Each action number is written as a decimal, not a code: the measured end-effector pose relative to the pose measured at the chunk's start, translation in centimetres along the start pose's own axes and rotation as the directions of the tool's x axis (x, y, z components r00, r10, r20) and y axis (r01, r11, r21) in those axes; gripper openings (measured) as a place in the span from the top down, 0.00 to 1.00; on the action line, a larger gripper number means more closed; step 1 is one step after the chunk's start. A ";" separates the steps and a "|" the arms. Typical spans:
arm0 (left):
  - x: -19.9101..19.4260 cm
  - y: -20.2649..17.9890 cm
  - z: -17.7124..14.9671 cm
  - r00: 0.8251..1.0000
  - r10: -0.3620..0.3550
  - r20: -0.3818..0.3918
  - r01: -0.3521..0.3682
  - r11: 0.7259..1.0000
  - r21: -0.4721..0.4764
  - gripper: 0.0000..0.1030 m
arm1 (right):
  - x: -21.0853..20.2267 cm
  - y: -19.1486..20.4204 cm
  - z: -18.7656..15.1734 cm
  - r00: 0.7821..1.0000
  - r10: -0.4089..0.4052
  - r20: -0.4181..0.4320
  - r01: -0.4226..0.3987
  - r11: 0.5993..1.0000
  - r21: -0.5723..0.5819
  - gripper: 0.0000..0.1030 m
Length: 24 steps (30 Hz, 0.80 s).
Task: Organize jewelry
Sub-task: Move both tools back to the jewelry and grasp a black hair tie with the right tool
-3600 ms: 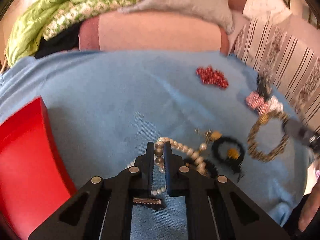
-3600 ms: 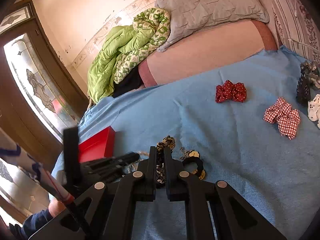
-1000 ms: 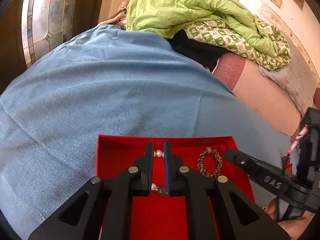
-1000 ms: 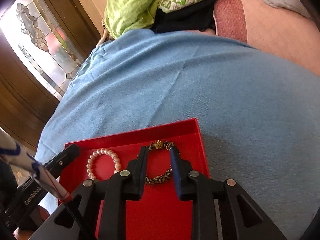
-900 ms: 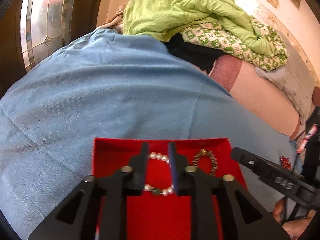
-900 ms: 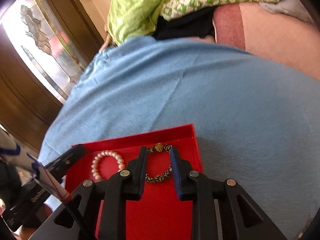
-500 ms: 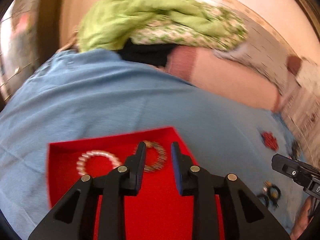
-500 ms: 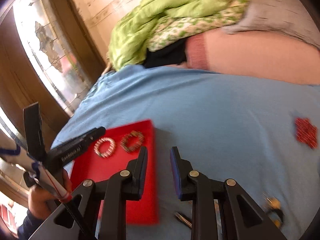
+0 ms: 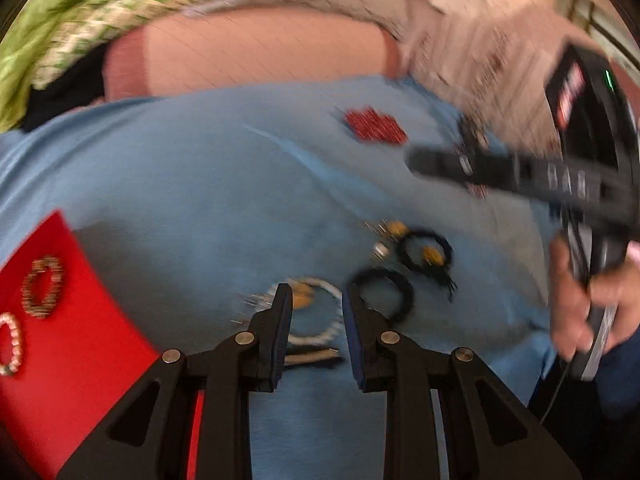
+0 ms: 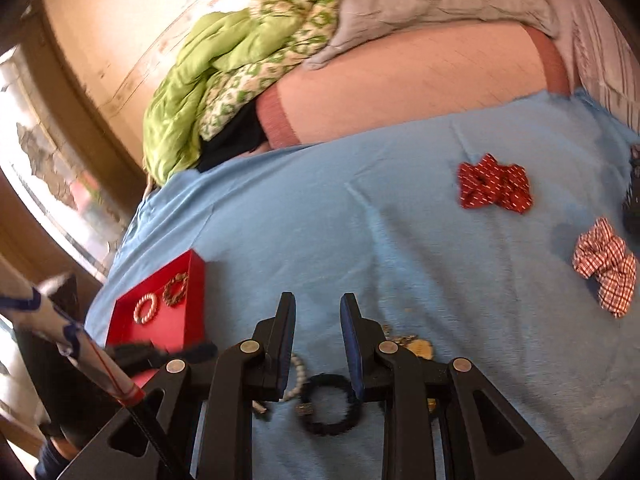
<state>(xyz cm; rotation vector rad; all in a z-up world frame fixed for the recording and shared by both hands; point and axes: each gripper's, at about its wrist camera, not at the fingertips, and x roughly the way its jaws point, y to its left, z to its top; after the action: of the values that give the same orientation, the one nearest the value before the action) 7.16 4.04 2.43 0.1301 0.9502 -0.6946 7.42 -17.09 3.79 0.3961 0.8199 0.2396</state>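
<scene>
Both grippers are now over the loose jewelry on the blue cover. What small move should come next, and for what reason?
Probably lower the left gripper onto the white bead bracelet that lies framed between its open, empty fingers. The red tray already holds two bracelets, while this one and the black bracelets lie on the blue cover. The right gripper is open and empty too.

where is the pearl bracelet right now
The pearl bracelet lies in the red tray at the left of the right wrist view, beside the gold bead bracelet, on the blue bedspread.
</scene>
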 end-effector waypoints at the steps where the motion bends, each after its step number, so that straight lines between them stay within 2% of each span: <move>1: 0.9 -0.3 0.0 1.000 0.019 -0.020 -0.019 1.000 0.004 0.76 | 0.0 -0.4 0.0 1.000 0.000 -0.006 0.000 1.000 0.006 0.76; 6: 3.4 -0.1 -0.2 0.993 0.085 -0.076 -0.087 0.996 -0.018 0.76 | -0.3 -1.5 0.0 1.000 0.002 -0.002 -0.002 1.000 0.018 0.76; 14: 5.5 0.3 0.5 0.981 0.172 -0.095 -0.177 0.983 -0.041 0.76 | -0.7 -3.0 -0.1 1.000 -0.005 -0.013 0.005 1.000 0.023 0.76; 17: 5.6 0.2 0.7 0.976 0.204 -0.077 -0.207 0.978 -0.033 0.86 | -0.2 -3.8 -0.1 0.999 -0.021 -0.042 0.022 0.999 0.035 0.76; 20: 5.2 0.6 1.0 0.982 0.179 -0.055 -0.182 0.981 -0.068 0.86 | 0.5 -4.8 -0.3 0.996 -0.045 -0.082 0.050 0.997 0.056 0.76; 24: 2.7 1.0 1.8 0.991 0.124 0.045 -0.119 0.987 -0.112 0.86 | 0.9 -6.1 -0.8 0.989 -0.021 -0.145 0.039 0.991 0.125 0.76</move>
<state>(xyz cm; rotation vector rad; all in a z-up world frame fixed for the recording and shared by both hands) 10.03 2.83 1.19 0.0722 0.9202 -0.5301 7.75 -22.05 0.01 0.4905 0.9852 0.1897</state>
